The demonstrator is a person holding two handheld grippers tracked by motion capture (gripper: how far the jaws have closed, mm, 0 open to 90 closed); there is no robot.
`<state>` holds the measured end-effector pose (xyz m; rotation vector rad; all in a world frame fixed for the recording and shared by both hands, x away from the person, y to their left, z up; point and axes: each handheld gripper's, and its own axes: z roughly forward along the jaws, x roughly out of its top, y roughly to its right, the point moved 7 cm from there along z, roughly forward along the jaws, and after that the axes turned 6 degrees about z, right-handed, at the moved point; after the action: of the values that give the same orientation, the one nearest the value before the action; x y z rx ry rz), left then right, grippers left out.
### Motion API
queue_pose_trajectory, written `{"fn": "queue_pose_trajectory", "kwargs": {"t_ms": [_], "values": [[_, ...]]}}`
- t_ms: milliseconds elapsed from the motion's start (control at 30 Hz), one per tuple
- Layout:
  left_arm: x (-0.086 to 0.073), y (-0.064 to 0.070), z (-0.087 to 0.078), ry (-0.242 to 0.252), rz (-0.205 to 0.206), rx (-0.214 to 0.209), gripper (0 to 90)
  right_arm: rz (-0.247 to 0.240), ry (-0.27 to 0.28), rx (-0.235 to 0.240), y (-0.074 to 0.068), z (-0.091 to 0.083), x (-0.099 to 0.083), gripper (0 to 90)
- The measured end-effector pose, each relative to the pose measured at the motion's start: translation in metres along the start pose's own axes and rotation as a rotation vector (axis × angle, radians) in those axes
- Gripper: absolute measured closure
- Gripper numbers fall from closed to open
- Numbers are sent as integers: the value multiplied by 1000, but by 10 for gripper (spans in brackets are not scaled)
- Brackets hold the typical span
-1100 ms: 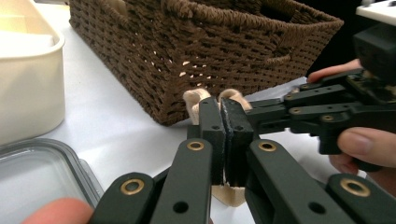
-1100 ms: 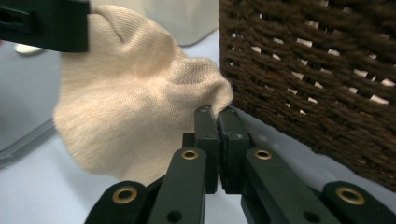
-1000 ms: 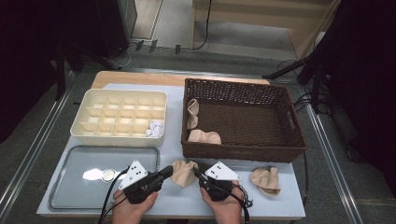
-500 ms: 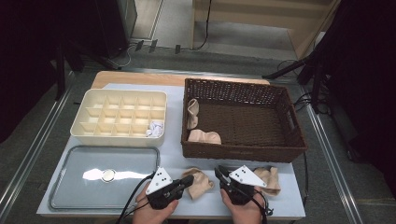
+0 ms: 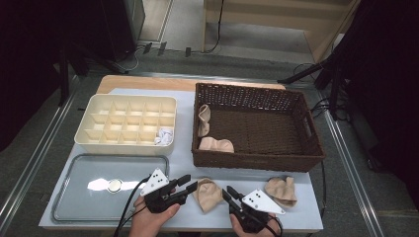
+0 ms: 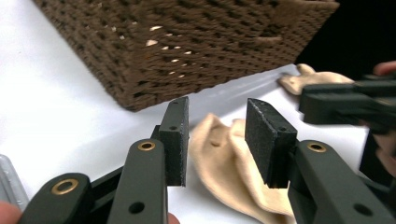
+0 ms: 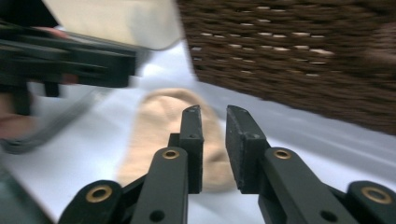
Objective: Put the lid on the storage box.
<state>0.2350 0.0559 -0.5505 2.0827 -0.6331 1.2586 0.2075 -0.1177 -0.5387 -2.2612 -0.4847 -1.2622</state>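
Observation:
A beige sock (image 5: 207, 194) lies crumpled on the white table near its front edge. My left gripper (image 5: 188, 184) sits just left of it, jaws open and pointing right at it; in the left gripper view the sock (image 6: 229, 161) lies beyond the open left gripper (image 6: 215, 128). My right gripper (image 5: 229, 192) points at the sock from the right. In the right gripper view the right gripper (image 7: 214, 122) shows a narrow gap with nothing in it, above the sock (image 7: 161, 126). A second beige sock (image 5: 281, 190) lies farther right.
A brown wicker basket (image 5: 257, 160) at the back right holds two beige socks (image 5: 216, 144) at its left end. A cream divided box (image 5: 126, 123) with a white bundle (image 5: 164, 136) stands at the back left. A grey metal tray (image 5: 74, 197) lies front left.
Both hands have shifted right along the front edge. The sock between them has moved a little right and nearer, and the right gripper has drawn back toward the edge.

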Motion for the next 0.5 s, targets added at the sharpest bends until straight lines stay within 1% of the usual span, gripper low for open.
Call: {"fn": "queue_pose_trajectory", "kwargs": {"t_ms": [33, 67, 100, 167, 200, 233, 267, 300, 333, 367, 433, 467, 500], "values": [[-1, -1, 2, -13, -2, 9, 619, 5, 3, 15, -4, 1, 0, 754], [-1, -1, 2, -13, -2, 9, 623, 10, 2, 29, -10, 3, -1, 745], [-3, -4, 5, -30, -16, 12, 627, 9, -4, 45, -17, 6, -3, 735], [-3, -5, 7, -36, -19, 8, 639, 10, -22, 66, -26, 11, -8, 716], [-4, -5, 9, -45, -24, 0, 645, 11, -32, 74, -29, 15, -10, 712], [-4, -5, 9, -45, -24, 0, 653, 11, -41, 77, -31, 18, -12, 706], [-5, -6, 12, -60, -40, 2, 680, 17, -55, 70, -33, 22, -15, 698], [-6, -5, 14, -68, -45, -1, 698, 30, -59, 76, -36, 25, -17, 690], [-7, -5, 15, -78, -45, -5, 708, 40, -62, 78, -38, 26, -19, 683], [-9, -5, 17, -95, -43, -9, 725, 38, -67, 73, -41, 29, -21, 673], [-11, -4, 19, -110, -53, -18, 763, 21, -67, 55, -45, 33, -24, 642], [-11, -3, 20, -112, -57, -28, 791, 4, -68, 39, -46, 36, -26, 629], [-11, -2, 20, -113, -56, -29, 832, -32, -67, 5, -46, 40, -28, 624]]}}
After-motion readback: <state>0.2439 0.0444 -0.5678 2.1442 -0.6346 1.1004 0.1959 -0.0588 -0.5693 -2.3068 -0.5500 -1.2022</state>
